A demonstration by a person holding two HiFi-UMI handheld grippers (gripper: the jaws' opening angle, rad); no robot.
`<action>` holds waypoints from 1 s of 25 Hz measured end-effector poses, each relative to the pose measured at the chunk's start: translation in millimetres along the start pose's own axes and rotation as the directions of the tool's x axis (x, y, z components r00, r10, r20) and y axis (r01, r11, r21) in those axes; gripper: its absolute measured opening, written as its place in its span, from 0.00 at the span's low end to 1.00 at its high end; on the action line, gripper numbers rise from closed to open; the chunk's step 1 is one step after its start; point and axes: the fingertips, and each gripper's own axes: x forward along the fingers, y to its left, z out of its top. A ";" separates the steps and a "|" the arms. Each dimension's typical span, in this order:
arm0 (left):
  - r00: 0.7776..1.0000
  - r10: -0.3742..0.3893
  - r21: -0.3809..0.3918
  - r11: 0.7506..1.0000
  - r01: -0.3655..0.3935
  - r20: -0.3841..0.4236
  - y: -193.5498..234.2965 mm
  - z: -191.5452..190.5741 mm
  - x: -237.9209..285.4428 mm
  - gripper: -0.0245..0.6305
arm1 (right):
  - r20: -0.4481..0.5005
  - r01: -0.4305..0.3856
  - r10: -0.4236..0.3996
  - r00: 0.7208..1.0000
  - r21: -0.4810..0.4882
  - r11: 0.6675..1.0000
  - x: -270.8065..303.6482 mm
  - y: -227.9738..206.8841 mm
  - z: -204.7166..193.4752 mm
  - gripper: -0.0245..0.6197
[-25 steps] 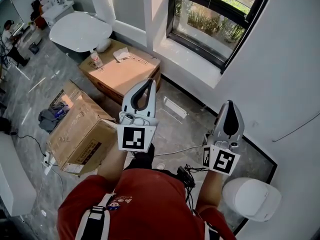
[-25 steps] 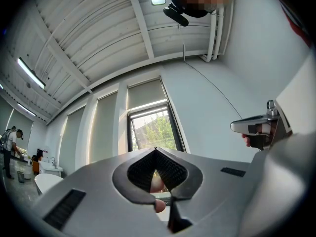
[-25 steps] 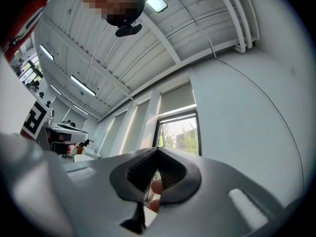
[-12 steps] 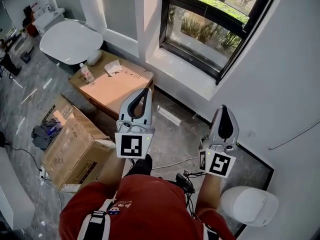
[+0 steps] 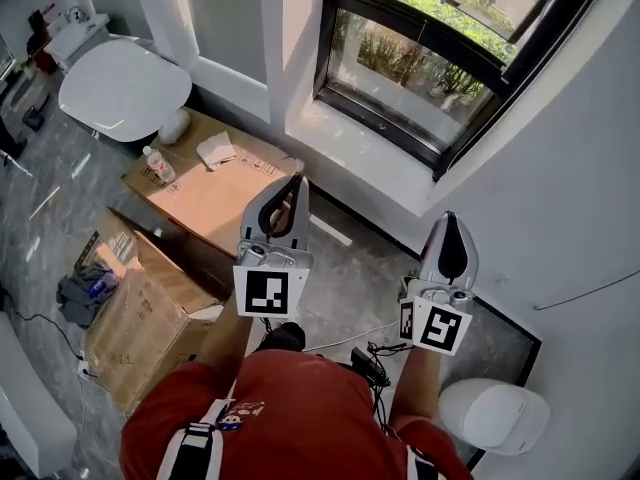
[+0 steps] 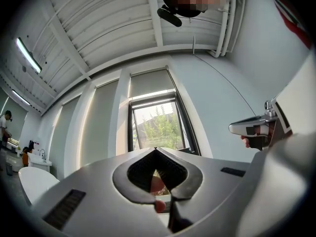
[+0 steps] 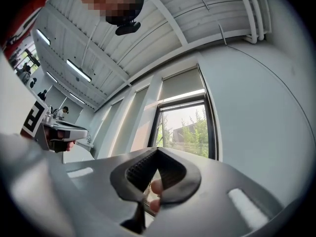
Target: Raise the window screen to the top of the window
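1. Two grippers are in view, each held out in front of a person in a red shirt (image 5: 270, 408). The left gripper (image 5: 297, 181) has its jaws together at the tips, and the left gripper view (image 6: 156, 150) shows nothing between them.
2. The right gripper (image 5: 450, 218) is likewise closed on nothing, its jaws meeting at the tips in the right gripper view (image 7: 158, 151). The two grippers are well apart and neither touches anything.
3. The window (image 5: 420, 68) lies ahead of both sets of fingertips, beyond them and clear of contact. Its dark frame sits nearer the right fingertips than the left.
4. The window screen (image 6: 148, 83) is a grey panel covering the upper part of the window opening, high above the left fingertips. The right gripper view shows it the same way (image 7: 181, 85), with its lower edge above the clear glass and the greenery outside.
5. The white window sill (image 5: 360, 153) runs below the glass, between the fingertips and the frame.
6. A closed cardboard box (image 5: 215, 188) lies flat on the floor, below and left of the left fingertips. A bottle (image 5: 155, 165) stands on its top.
7. A second cardboard box (image 5: 140, 313) rests tilted further left and nearer the person.
8. A white bathtub (image 5: 125, 83) stands far left of the left fingertips.
9. A white rounded fixture (image 5: 495, 418) sits on the floor behind and below the right gripper, and cables (image 5: 375, 353) lie between the two arms.
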 end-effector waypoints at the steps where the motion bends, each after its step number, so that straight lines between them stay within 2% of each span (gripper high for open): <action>1: 1.000 0.000 -0.002 1.000 0.000 -0.002 6.9 -3.1 7.3 0.04 | -0.004 0.000 0.000 1.000 -0.003 1.000 9.5 2.7 -3.4 0.05; 12: 1.000 -0.021 -0.027 0.999 0.021 -0.014 62.7 -29.8 76.2 0.04 | -0.023 0.027 -0.027 0.999 -0.009 1.000 91.4 21.8 -30.3 0.05; 25: 1.000 -0.028 -0.015 0.999 0.028 0.001 81.5 -49.7 118.2 0.04 | 0.001 0.035 -0.035 0.999 0.002 0.999 135.9 23.8 -52.5 0.05</action>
